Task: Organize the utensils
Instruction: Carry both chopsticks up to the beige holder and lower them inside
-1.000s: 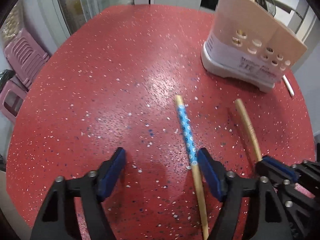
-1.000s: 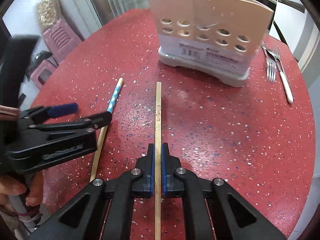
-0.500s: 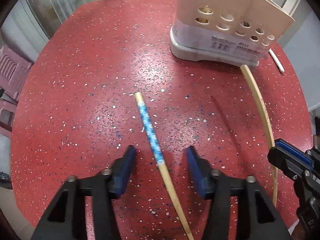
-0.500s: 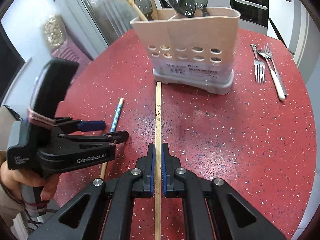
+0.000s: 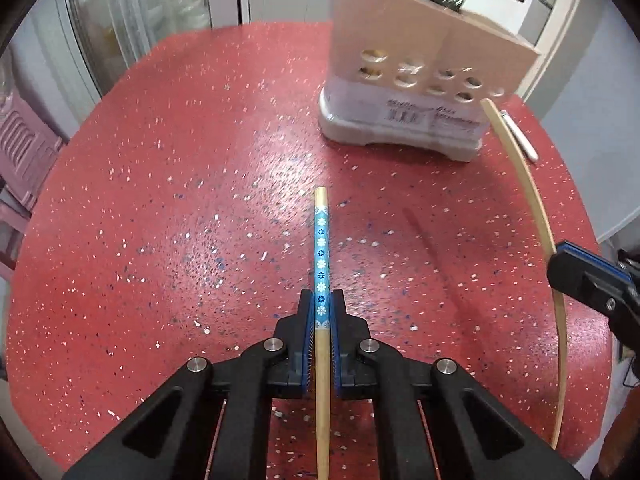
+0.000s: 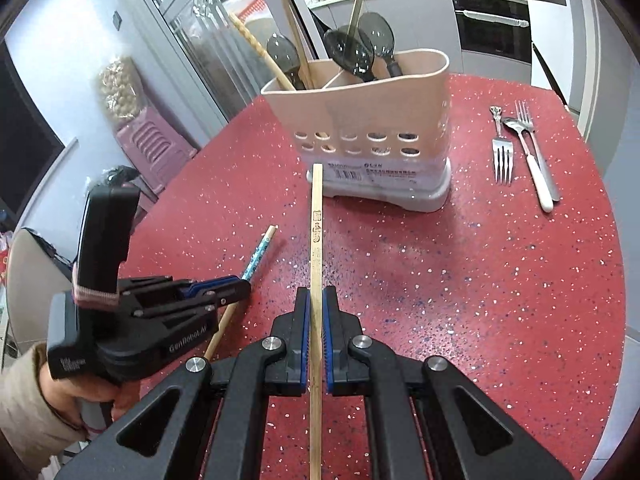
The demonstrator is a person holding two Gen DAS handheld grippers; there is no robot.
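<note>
My left gripper (image 5: 321,300) is shut on a blue-patterned chopstick (image 5: 321,248) that points forward over the red speckled table (image 5: 160,200). My right gripper (image 6: 316,296) is shut on a plain bamboo chopstick (image 6: 317,232), lifted and aimed at the beige utensil holder (image 6: 372,128). The holder (image 5: 420,72) stands at the far side and contains dark spoons (image 6: 356,48) and other chopsticks (image 6: 260,52). In the right wrist view the left gripper (image 6: 240,286) and its chopstick (image 6: 260,250) sit to the left. The plain chopstick (image 5: 532,200) also shows in the left wrist view.
Two forks (image 6: 502,152) and a white-handled spoon (image 6: 534,168) lie on the table right of the holder. Pink plastic stools (image 6: 148,148) stand beyond the table's left edge. Glass cabinet doors and kitchen counters are behind.
My left gripper has closed on the blue-patterned chopstick, which lay between its open jaws before. My right gripper has lifted its chopstick higher, toward the holder.
</note>
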